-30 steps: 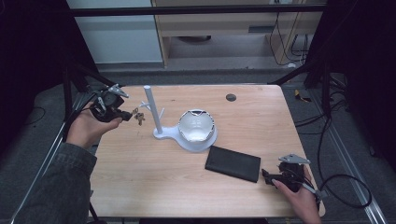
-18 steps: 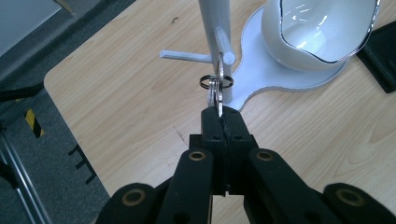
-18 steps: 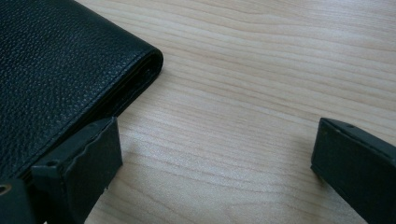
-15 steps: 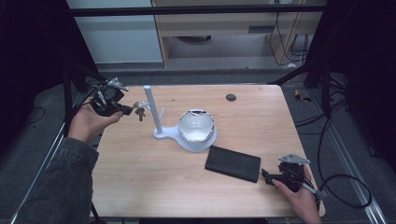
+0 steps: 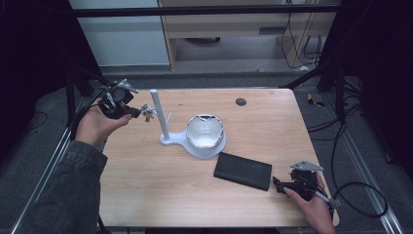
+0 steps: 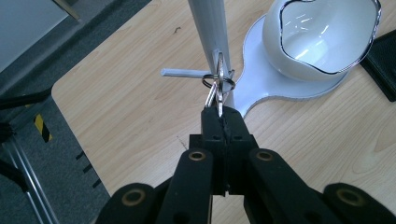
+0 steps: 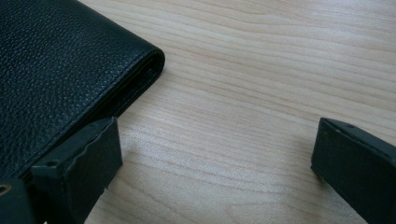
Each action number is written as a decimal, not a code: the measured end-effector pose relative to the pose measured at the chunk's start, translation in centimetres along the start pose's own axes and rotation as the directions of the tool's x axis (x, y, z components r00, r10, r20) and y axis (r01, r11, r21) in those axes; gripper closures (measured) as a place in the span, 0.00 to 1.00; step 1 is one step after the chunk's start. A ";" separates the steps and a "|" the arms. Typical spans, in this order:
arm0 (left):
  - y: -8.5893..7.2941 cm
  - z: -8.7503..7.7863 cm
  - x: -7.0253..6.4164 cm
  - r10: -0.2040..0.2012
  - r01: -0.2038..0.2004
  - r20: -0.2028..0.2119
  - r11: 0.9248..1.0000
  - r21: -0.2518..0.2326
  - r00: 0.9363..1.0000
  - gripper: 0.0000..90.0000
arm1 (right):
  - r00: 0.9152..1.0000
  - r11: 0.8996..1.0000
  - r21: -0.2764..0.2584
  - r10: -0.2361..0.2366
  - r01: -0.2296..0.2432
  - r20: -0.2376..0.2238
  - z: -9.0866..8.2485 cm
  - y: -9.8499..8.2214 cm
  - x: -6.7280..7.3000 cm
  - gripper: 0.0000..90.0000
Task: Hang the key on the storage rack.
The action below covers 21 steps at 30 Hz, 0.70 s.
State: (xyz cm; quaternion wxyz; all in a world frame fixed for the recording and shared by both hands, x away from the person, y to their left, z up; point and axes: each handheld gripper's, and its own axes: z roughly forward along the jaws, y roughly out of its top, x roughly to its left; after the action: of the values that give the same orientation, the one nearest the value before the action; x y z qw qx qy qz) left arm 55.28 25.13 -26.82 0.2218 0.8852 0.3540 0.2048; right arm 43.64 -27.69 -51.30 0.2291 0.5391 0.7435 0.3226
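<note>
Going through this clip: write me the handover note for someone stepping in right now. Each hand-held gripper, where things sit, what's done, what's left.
Left hand-held gripper: jaws shut on the keys, held in the air right at the white post of the stand, near its side peg. From the pictures I cannot tell whether the ring is on the peg yet.
Right hand-held gripper: open and empty, low over the table at the near corner of the black wallet.
White bowl sits on the stand's base.
Done: keys picked up and brought to the stand.
Left, probably: hang the keys, let go; the wallet is untouched.
</note>
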 end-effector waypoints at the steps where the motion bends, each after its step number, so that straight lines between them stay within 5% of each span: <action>1: 0.0 0.1 0.0 -0.002 0.002 0.001 1.000 0.001 1.000 1.00 | 1.000 1.000 0.000 0.000 0.000 0.000 0.0 0.0 0.0 0.02; 9: -0.4 1.0 0.0 -0.020 0.020 0.005 1.000 -0.014 1.000 1.00 | 1.000 1.000 0.001 0.000 0.000 -0.001 0.0 0.0 0.0 0.02; 15: -3.1 0.8 -1.0 -0.032 0.029 -0.027 0.992 -0.120 0.999 0.72 | 1.000 1.000 0.001 -0.001 0.001 -0.002 0.0 0.0 0.0 0.02; 21: -5.9 1.5 -2.9 -0.029 0.024 -0.036 0.987 -0.157 0.999 0.55 | 1.000 1.000 0.001 -0.001 0.001 -0.001 0.0 0.0 0.0 0.02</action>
State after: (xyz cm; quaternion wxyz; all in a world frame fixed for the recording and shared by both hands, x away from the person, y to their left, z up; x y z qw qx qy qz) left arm 50.98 26.47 -31.85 0.2866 0.8562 0.3527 0.2457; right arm 43.61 -27.66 -51.29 0.2283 0.5389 0.7440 0.3223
